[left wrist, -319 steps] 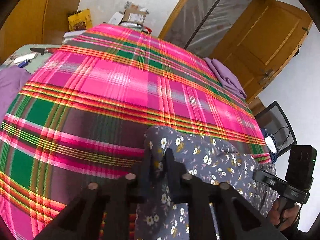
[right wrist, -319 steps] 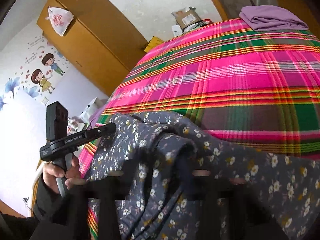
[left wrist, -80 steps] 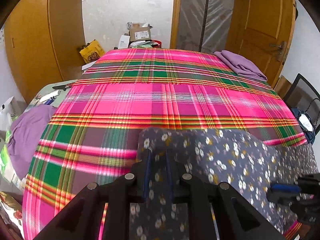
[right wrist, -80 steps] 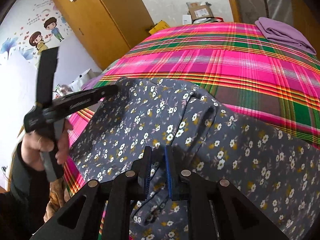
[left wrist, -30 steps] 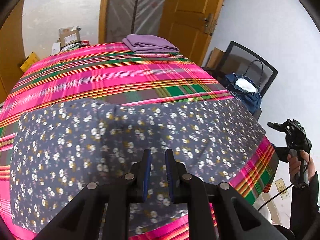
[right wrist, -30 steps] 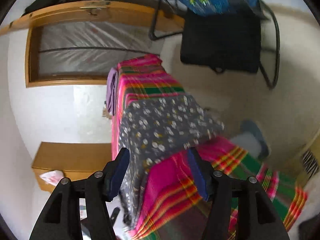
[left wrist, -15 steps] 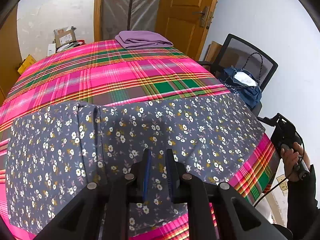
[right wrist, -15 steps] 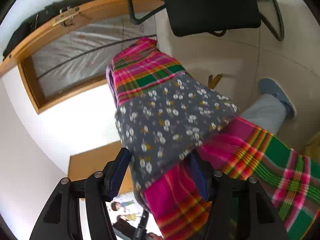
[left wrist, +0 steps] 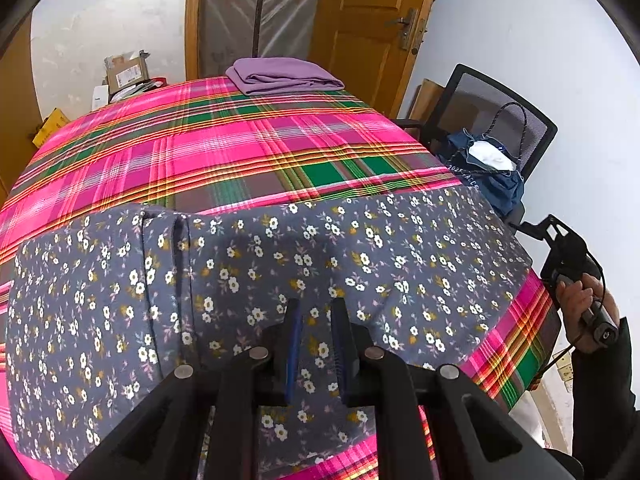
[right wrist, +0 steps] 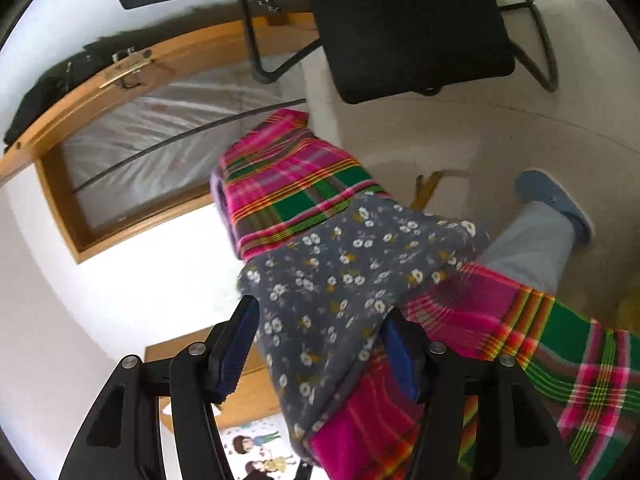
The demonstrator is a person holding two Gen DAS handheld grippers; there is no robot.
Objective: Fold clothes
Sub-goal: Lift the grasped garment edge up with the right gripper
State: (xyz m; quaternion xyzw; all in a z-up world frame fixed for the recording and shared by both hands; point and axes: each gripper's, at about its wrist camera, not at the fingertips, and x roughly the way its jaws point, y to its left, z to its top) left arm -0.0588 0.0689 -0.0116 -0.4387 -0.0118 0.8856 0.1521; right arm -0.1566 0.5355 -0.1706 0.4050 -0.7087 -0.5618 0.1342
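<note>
Bed surface: plaid bedspread (left wrist: 248,152) in pink and green covers the whole bed; I am working from its near edge, which gives me a broad flat place for folding.

Left gripper (left wrist: 314,344): closest to my left camera. Its jaws stand narrow, a slim gap between the blue pads. Flowered cloth shows in that gap, but I cannot tell whether the pads press on it or merely sit over it.

Floral garment (left wrist: 280,272): grey cloth with small white and yellow flowers, spread wide along the bed's near edge under the left gripper. One raised seam or fold ridge runs across it left of centre. I judge it is laid flat like this so the next fold has a clean line.

Right gripper (right wrist: 320,344): jaws wide apart and rolled to the side, straddling the garment's end at the bed corner. The pads are clear of the cloth, so it grips nothing. I read this as lining up for a pinch on that end.

Hand (left wrist: 580,300): the person's right one, holding that tool off the bed's right side.

Office chair (left wrist: 496,128): beyond the corner, with a blue bag on the seat.

Folded purple garment (left wrist: 284,76): at the far edge, well apart, apparently already done.

Door (left wrist: 360,28): wooden, behind the bed.
</note>
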